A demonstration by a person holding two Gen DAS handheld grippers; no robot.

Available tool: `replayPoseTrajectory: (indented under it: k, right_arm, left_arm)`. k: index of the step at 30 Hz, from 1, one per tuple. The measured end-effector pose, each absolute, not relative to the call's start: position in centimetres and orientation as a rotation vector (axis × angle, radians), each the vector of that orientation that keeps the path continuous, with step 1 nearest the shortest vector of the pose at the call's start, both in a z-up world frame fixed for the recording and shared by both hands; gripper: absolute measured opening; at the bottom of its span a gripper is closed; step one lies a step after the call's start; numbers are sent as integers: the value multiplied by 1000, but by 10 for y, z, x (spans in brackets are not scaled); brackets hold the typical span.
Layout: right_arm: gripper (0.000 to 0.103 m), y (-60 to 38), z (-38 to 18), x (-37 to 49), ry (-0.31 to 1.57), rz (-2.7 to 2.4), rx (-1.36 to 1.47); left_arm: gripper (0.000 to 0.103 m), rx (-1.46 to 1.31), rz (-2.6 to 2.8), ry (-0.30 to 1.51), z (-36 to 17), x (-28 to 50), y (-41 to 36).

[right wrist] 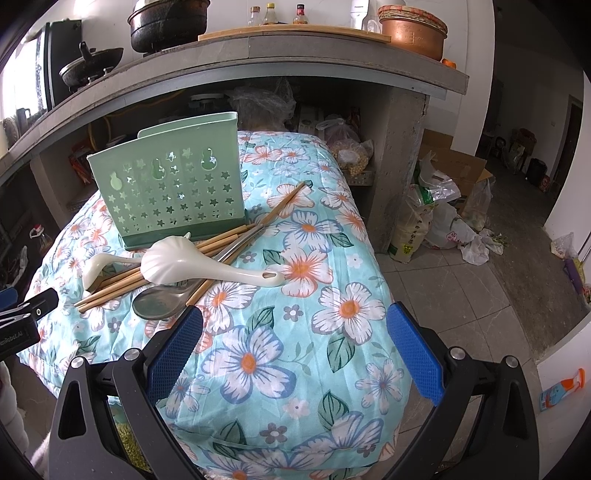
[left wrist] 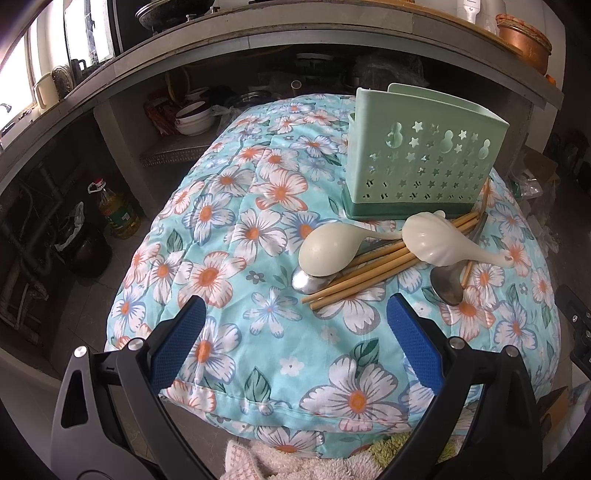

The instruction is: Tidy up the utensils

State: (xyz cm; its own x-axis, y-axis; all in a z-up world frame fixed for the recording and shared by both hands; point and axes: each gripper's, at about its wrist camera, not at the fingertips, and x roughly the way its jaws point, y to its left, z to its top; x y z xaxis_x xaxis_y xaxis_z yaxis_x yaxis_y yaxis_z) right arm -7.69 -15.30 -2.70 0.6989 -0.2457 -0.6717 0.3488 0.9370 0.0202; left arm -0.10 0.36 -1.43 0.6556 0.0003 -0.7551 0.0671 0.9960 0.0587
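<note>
A pale green utensil holder [left wrist: 421, 162] [right wrist: 170, 181] with star cut-outs stands upright on the floral cloth [left wrist: 258, 258] [right wrist: 295, 295]. In front of it lies a pile: two white ceramic spoons [left wrist: 325, 251] [left wrist: 439, 240] [right wrist: 199, 264], several wooden chopsticks [left wrist: 369, 266] [right wrist: 122, 284] and metal spoons [left wrist: 448, 284] [right wrist: 162, 301]. My left gripper [left wrist: 295, 332] is open, a little short of the pile with nothing between its fingers. My right gripper [right wrist: 295, 336] is open too, its left finger [right wrist: 177, 350] near the metal spoon's bowl.
A concrete counter [right wrist: 295, 55] with pots and a copper bowl [right wrist: 413, 31] rises behind the table. Bowls [left wrist: 195, 118] and an oil bottle [left wrist: 118, 214] sit below it on the left. Bags and a cardboard box [right wrist: 450, 199] crowd the tiled floor on the right.
</note>
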Motion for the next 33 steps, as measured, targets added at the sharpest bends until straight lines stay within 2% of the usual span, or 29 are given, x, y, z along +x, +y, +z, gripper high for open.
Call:
replayPoseTrajectory:
  k: [33]
  right_arm:
    - [97, -165, -49, -11, 738, -320, 240]
  left_arm:
    - [95, 142, -236, 888, -24, 52, -28]
